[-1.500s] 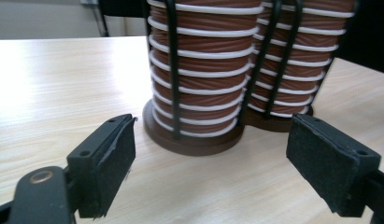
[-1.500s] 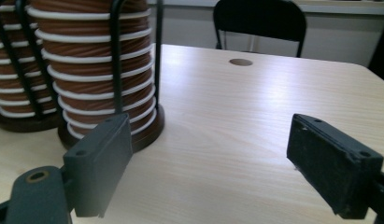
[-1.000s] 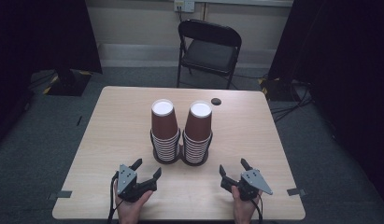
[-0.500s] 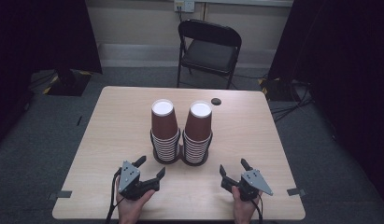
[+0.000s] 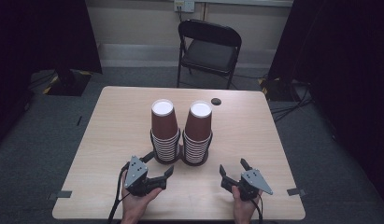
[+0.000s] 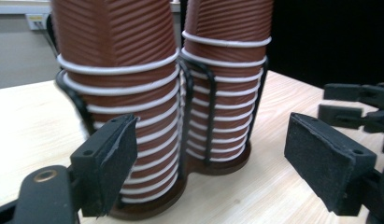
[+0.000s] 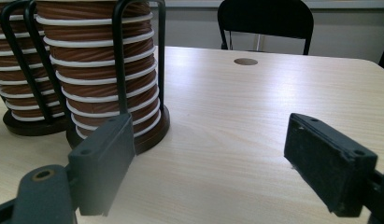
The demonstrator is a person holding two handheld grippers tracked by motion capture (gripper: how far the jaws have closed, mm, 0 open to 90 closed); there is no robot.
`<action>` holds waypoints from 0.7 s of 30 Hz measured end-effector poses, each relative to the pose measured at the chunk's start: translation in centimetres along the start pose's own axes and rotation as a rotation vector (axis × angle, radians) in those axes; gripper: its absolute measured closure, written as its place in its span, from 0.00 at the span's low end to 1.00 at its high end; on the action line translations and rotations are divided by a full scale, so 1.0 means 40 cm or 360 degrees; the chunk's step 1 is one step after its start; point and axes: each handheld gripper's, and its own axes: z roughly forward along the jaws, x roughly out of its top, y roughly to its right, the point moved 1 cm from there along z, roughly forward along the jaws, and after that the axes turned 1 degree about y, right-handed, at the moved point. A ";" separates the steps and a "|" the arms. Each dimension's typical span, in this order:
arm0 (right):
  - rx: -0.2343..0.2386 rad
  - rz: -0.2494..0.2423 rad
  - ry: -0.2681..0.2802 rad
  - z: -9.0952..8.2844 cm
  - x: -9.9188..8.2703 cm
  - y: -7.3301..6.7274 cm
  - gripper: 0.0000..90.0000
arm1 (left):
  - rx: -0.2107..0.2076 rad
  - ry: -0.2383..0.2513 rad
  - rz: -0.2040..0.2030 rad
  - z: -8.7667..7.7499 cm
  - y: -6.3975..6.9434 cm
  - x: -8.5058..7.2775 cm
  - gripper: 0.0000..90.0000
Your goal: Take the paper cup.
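Two stacks of ribbed brown paper cups, the left stack (image 5: 163, 126) and the right stack (image 5: 198, 128), stand in a black wire holder (image 5: 181, 150) at the table's middle. My left gripper (image 5: 158, 163) hovers just in front of the left stack (image 6: 119, 93), open. Its jaws have just been opening and nothing is between them. The right stack (image 6: 227, 70) stands beside it in the same holder (image 6: 213, 165). My right gripper (image 5: 232, 165) is open near the front edge, with bare table between its pads. The nearer stack (image 7: 96, 70) is off to its left.
The light wooden table (image 5: 255, 135) has a small dark cable hole (image 5: 216, 101) behind the cups. A black folding chair (image 5: 209, 46) stands beyond the far edge. In the left gripper view, the other gripper (image 6: 358, 107) is at the right.
My left gripper has lifted and moved toward the left cup stack, and its jaws have spread wider. The right gripper has stayed where it was.
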 end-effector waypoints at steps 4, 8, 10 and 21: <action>0.0000 0.0004 0.0003 0.000 0.000 0.001 0.17 | -0.0027 -0.0004 0.0019 0.008 0.004 0.013 0.19; 0.0000 0.0001 -0.0002 0.000 0.000 0.001 0.18 | -0.0077 -0.0001 0.0040 0.017 0.011 0.036 0.18; 0.0000 0.0000 -0.0003 0.001 0.000 0.001 0.18 | -0.0094 -0.0006 0.0054 0.022 0.016 0.048 0.18; 0.0001 0.0003 -0.0007 0.001 0.000 0.001 0.18 | -0.0146 -0.0005 0.0112 0.046 0.035 0.095 0.18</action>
